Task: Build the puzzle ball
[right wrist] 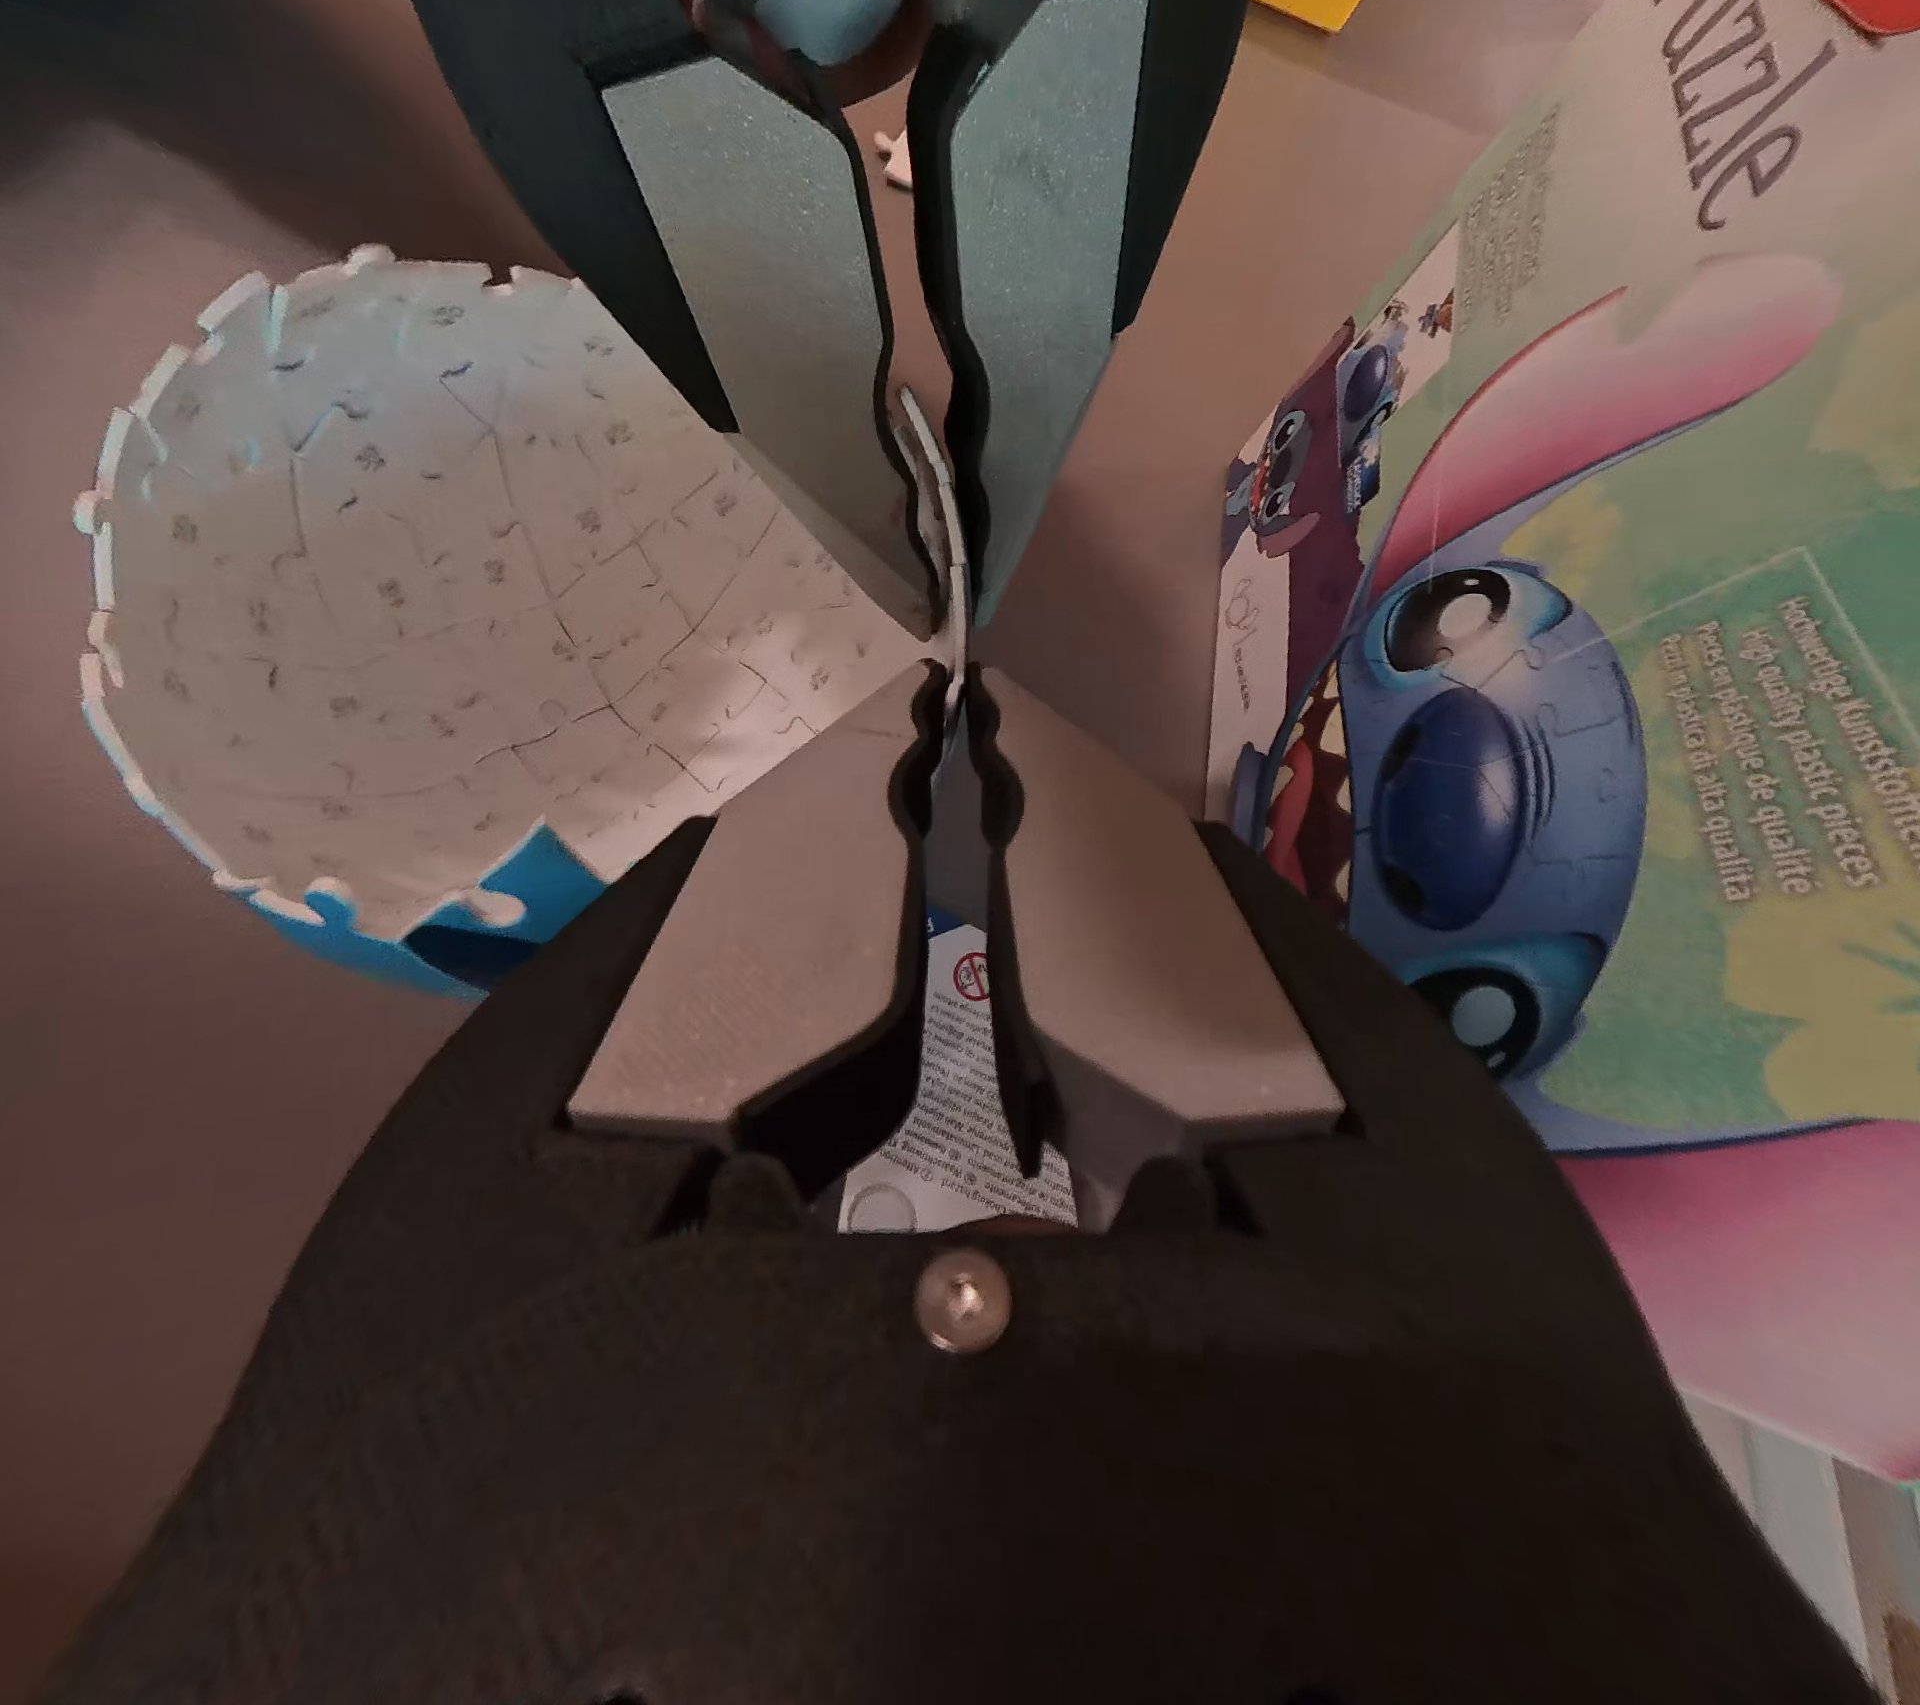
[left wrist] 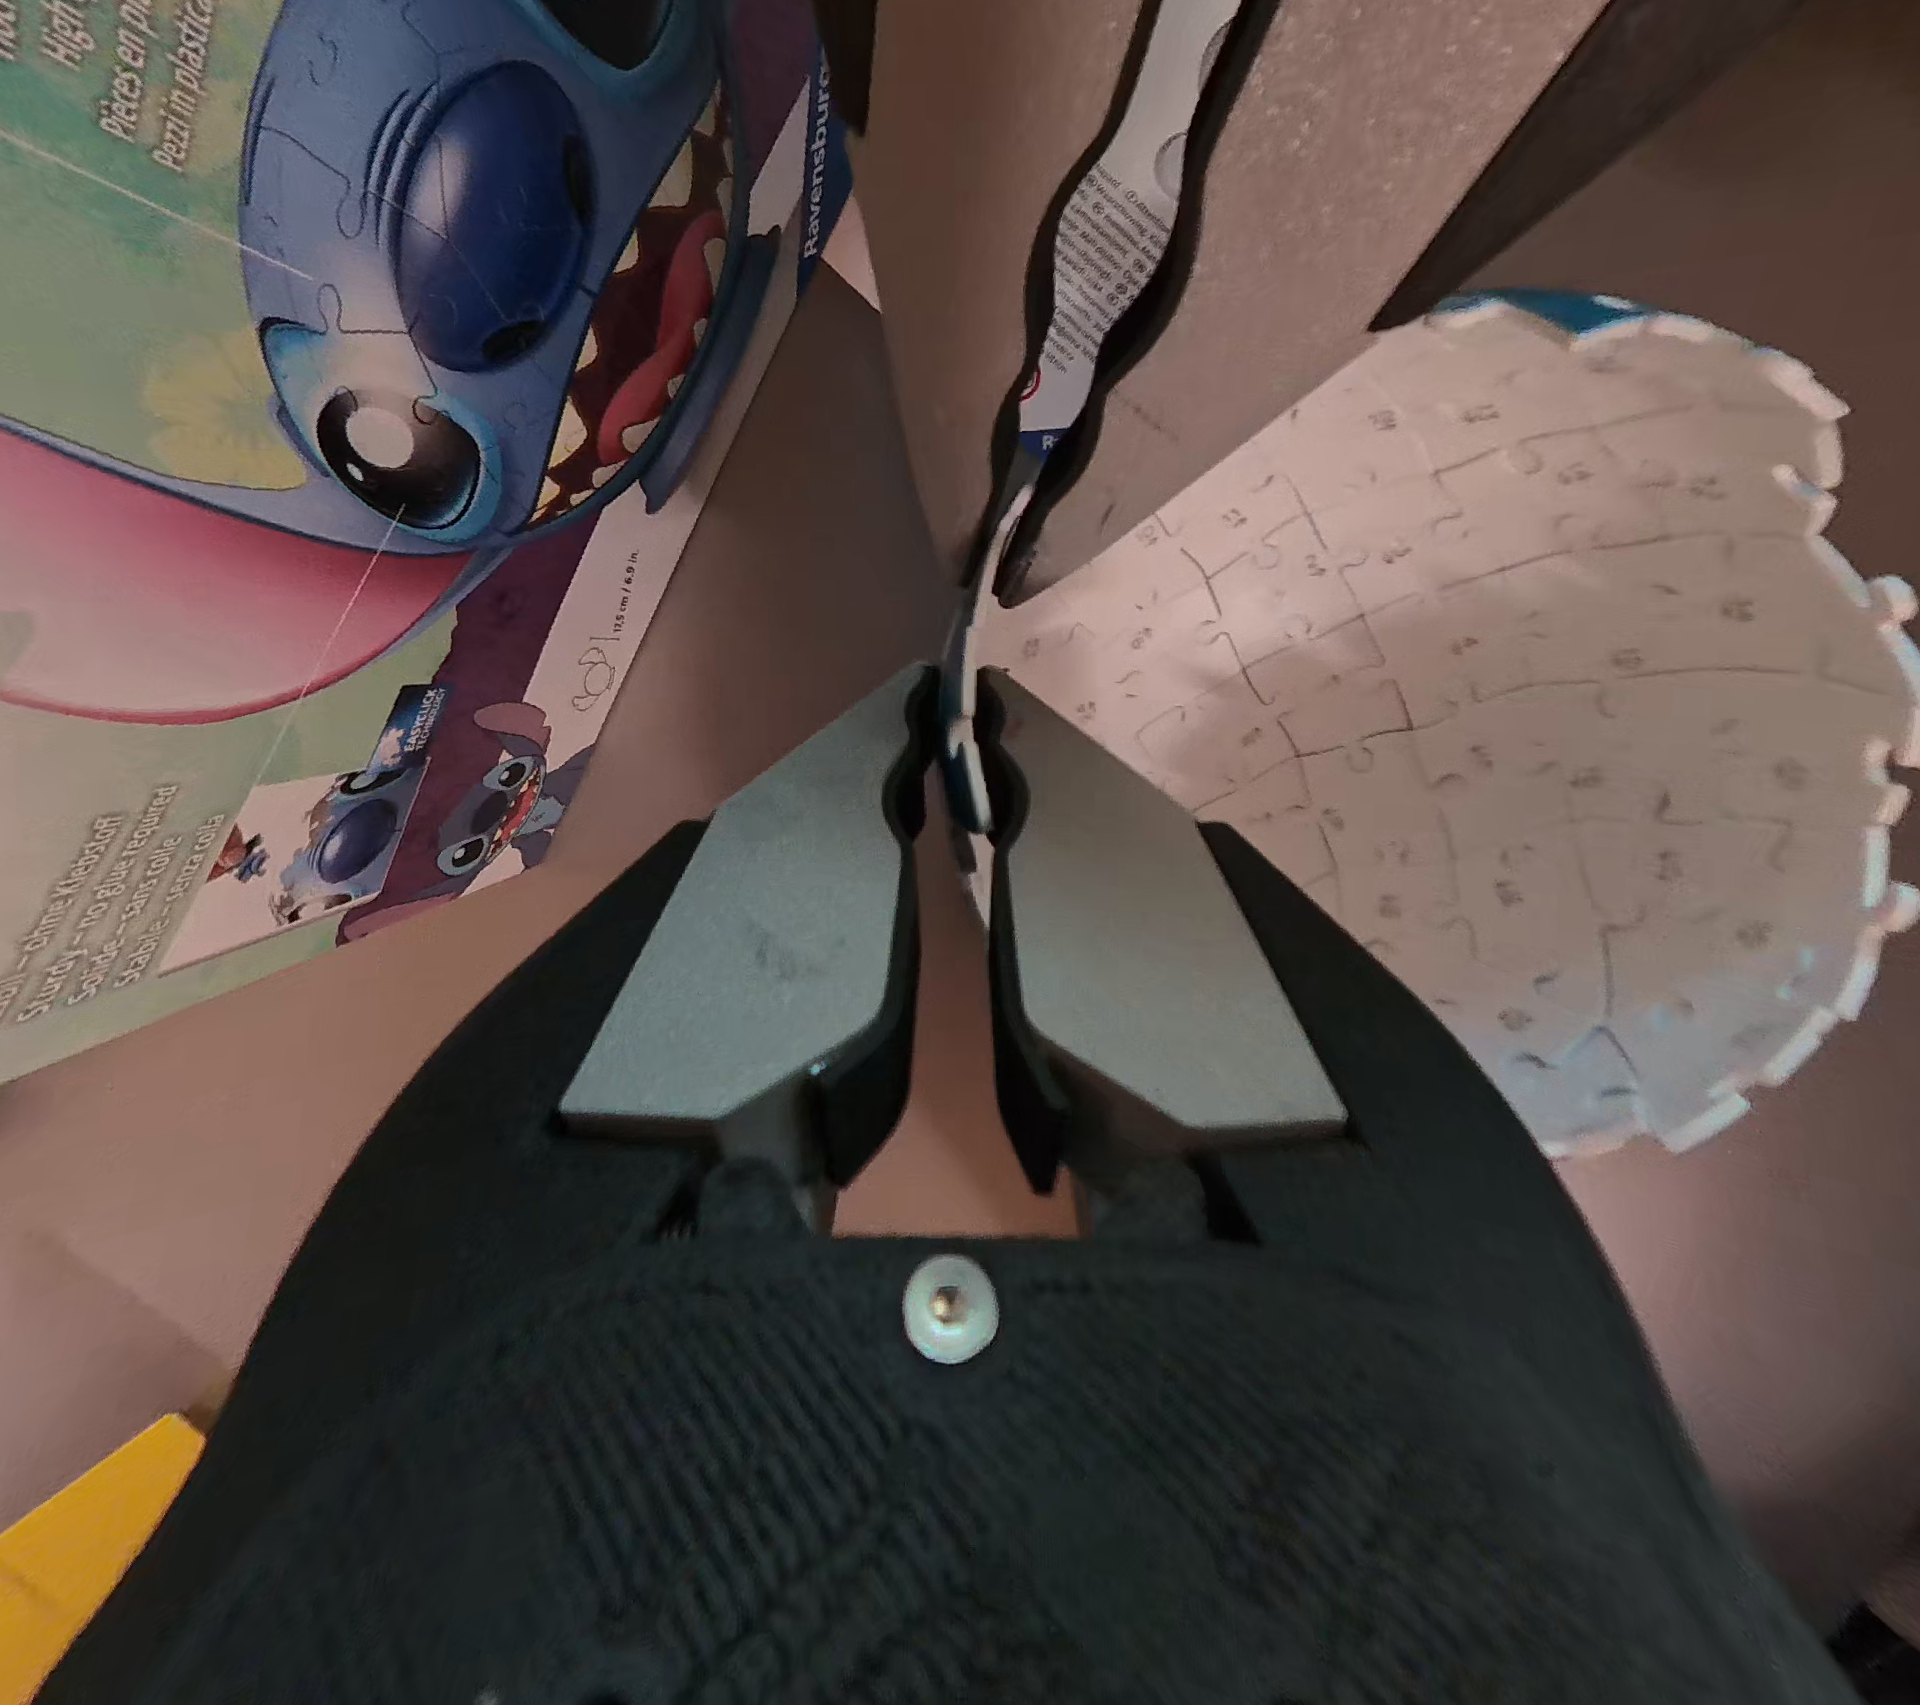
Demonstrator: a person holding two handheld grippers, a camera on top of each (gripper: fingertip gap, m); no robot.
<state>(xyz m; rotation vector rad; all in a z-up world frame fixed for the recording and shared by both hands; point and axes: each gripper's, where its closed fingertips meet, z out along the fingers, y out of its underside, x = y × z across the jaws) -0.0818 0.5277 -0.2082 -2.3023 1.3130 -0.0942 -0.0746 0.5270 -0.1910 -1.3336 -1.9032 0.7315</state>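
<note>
Print on three things, wording left unquoted

I see large and small lettering, a brand mark and a size note on the colourful puzzle box (right wrist: 1683, 512); tiny numbers, too blurred to read, inside the half-built ball (left wrist: 1507, 720); and fine print with a small round red sign on a white sheet (right wrist: 961, 1063).

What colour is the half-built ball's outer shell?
Blue; the ball is white inside. Right wrist view shows it best.
</note>
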